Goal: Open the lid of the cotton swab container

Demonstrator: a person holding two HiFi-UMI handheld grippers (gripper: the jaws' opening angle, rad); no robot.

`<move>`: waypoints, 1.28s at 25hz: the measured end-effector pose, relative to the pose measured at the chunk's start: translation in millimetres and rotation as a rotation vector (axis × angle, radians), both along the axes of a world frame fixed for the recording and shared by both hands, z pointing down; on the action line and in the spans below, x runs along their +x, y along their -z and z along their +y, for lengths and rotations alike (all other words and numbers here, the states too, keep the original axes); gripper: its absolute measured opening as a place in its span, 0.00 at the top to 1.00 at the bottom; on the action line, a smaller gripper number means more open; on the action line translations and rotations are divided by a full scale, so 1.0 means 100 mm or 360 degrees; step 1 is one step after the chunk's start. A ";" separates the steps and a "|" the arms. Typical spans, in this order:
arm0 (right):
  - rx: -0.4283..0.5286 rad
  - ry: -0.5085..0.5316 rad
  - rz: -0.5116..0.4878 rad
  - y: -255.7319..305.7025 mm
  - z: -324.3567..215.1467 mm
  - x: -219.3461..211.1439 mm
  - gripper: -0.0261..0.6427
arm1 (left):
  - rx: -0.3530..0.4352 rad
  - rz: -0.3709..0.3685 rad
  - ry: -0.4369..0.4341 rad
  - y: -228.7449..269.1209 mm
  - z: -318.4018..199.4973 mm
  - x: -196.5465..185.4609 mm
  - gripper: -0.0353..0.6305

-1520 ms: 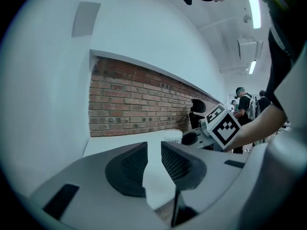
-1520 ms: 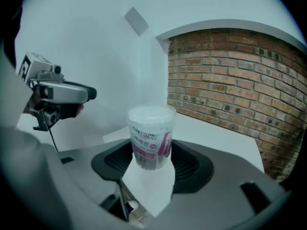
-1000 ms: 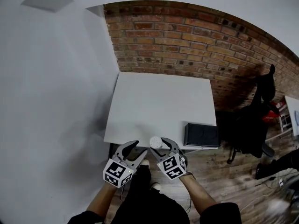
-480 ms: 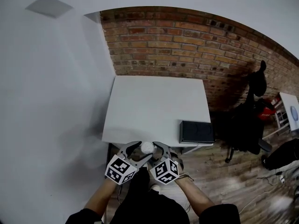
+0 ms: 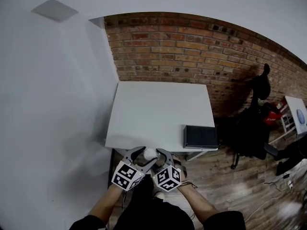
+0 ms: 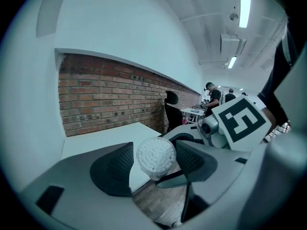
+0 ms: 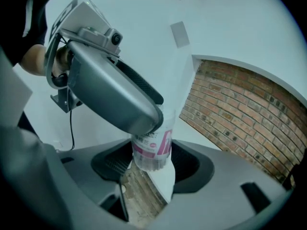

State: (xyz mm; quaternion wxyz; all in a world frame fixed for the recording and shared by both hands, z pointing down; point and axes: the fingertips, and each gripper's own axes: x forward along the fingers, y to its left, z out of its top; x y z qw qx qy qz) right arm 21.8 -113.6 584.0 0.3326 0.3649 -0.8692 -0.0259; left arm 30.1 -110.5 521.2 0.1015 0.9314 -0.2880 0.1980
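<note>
The right gripper (image 7: 151, 172) was clamped on the cotton swab container (image 5: 149, 153), holding it in the air at the bench's (image 5: 158, 109) near edge. The left gripper (image 6: 154, 163) had just been opening its jaws, which stood apart around the container's swab-filled top.

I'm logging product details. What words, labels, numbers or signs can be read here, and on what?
Pink-and-white label on the clear plastic cotton swab container: print there, too blurred to read.
Black-and-white marker cube: square pattern only, no words.
No other text legible.
</note>
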 end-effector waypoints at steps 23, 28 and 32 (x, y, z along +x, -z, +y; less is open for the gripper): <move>0.0035 -0.0013 -0.0076 0.07 0.10 0.00 0.58 | -0.0073 0.0062 -0.0045 0.06 0.10 0.02 0.55; 0.0053 -0.0013 -0.0088 0.10 0.10 0.02 0.58 | -0.0073 0.0076 -0.0054 0.10 0.09 0.04 0.55; 0.0067 -0.0005 -0.0094 0.14 0.10 0.05 0.58 | -0.0087 0.0106 -0.0056 0.14 0.09 0.06 0.55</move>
